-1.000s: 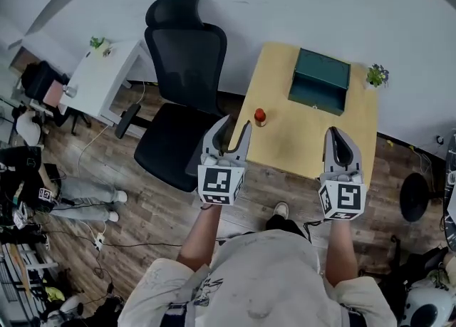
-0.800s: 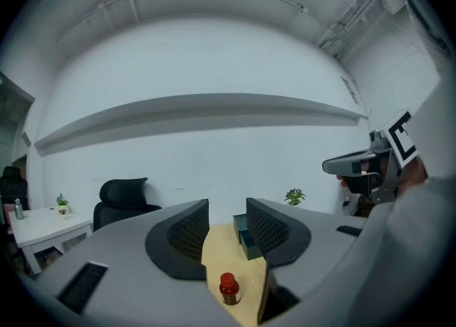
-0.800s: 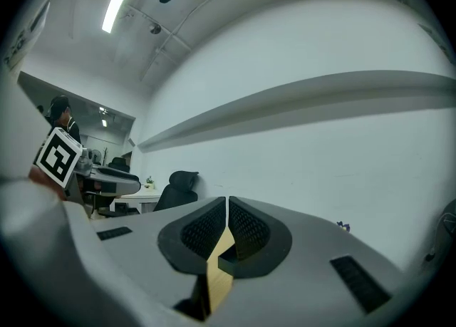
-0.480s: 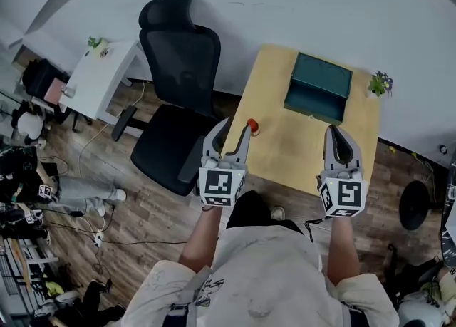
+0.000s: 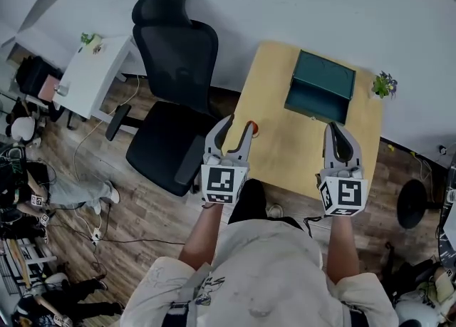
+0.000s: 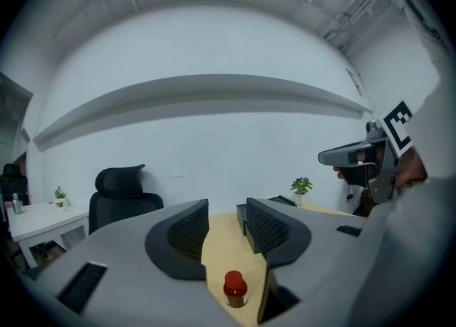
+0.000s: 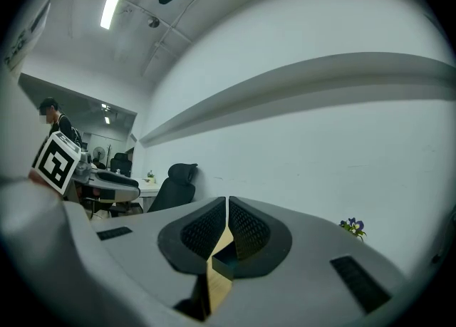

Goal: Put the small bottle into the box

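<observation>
- The small bottle with a red cap (image 5: 253,127) stands upright on the light wooden tabletop (image 5: 299,149), near its left edge, well apart from the box.
- The dark green rectangular box (image 5: 320,83) sits open at the tabletop's far side, near a small potted plant (image 5: 383,85) at the far right corner.
- The left tongs (image 5: 238,122) are released, with the jaws spread. In the left gripper view the bottle shows in the gap ahead of them, and neither pad touches it.
- The right tongs (image 5: 336,127) are clenched, with only a sliver between the jaws. They grasp nothing and hover over the tabletop's near right part.
- A black mesh office chair (image 5: 174,69) stands left of the tabletop.
</observation>
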Demonstrator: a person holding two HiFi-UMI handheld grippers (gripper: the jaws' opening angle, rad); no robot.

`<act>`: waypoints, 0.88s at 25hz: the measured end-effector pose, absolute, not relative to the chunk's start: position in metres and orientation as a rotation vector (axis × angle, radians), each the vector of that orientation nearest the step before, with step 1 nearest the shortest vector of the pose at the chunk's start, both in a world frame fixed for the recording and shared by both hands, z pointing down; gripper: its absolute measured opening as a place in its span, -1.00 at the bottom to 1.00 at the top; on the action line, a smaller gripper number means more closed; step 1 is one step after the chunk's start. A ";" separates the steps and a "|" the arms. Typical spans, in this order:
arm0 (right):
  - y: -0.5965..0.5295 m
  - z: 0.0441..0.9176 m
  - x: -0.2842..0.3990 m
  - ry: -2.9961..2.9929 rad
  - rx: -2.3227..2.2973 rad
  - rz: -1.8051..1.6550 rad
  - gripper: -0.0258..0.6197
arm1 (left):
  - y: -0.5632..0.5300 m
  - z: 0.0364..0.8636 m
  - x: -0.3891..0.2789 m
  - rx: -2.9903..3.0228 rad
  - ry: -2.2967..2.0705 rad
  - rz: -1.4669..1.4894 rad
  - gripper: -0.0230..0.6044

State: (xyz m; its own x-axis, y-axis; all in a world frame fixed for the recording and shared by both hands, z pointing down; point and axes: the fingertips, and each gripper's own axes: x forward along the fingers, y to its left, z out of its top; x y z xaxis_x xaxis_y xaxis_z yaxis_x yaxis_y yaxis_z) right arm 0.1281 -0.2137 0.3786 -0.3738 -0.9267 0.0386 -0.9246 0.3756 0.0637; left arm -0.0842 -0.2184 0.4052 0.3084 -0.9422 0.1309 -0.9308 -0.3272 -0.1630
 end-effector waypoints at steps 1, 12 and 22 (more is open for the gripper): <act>-0.215 0.381 0.128 -2.545 1.717 -0.042 -0.84 | -0.220 0.408 -0.084 -2.500 1.787 -0.318 -0.37; -0.237 0.405 0.112 -2.513 1.679 0.019 -0.84 | -0.242 0.449 -0.081 -2.572 1.756 -0.429 -0.36; -0.250 0.425 0.109 -2.483 1.661 0.077 -0.84 | -0.252 0.500 -0.079 -2.623 1.759 -0.573 -0.33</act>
